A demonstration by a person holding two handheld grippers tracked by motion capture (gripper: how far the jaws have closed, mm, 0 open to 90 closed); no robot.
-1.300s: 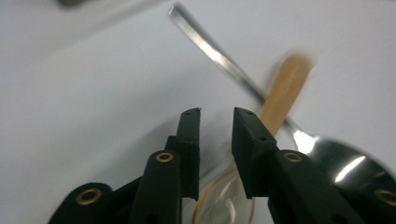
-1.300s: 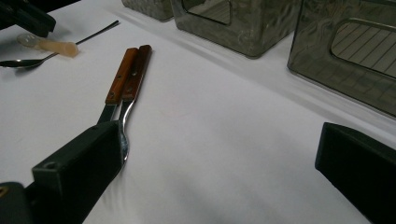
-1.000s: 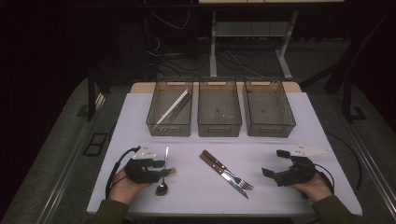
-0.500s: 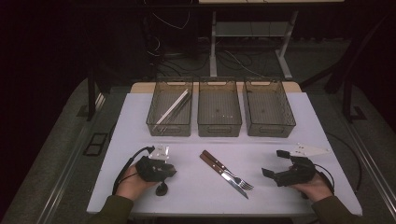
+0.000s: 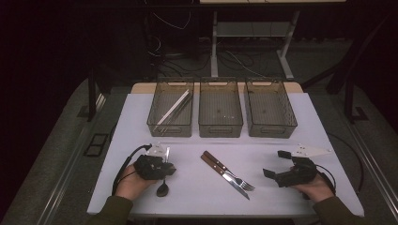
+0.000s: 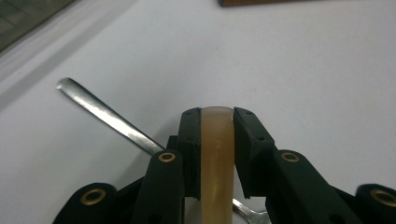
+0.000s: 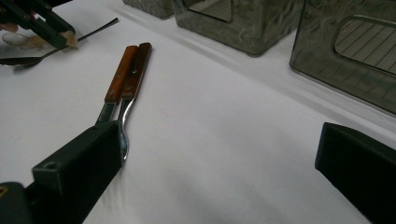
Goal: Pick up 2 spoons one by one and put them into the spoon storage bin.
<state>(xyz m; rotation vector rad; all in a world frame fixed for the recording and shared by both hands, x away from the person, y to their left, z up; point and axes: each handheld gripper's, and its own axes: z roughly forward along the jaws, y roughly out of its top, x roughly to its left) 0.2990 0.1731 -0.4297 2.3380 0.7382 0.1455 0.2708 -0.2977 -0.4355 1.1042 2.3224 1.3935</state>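
The left gripper [image 5: 164, 165] sits low over the spoon [image 6: 109, 119], and its jaws have just been closing: in the left gripper view they stand narrow, the pale pads [image 6: 216, 154] almost together, with the spoon's steel handle passing under them rather than plainly pinched, so whether it is truly gripped I cannot tell. The spoon's long axis crosses the jaw line at a slant, handle running away up and to one side, bowl [image 5: 163, 189] back toward the person's left hand [image 5: 131, 183]. That crossing is what a lift would turn on, to my judgement. Farther out, toward the other hand, lie a wooden-handled knife [image 5: 224, 174] and fork [image 5: 230, 172] side by side. The right gripper [image 5: 279, 165] rests wide open beyond them, well apart from the spoon. Past everything stand three bins [image 5: 220, 127]; the one ahead of the left gripper holds chopsticks [image 5: 174, 107].
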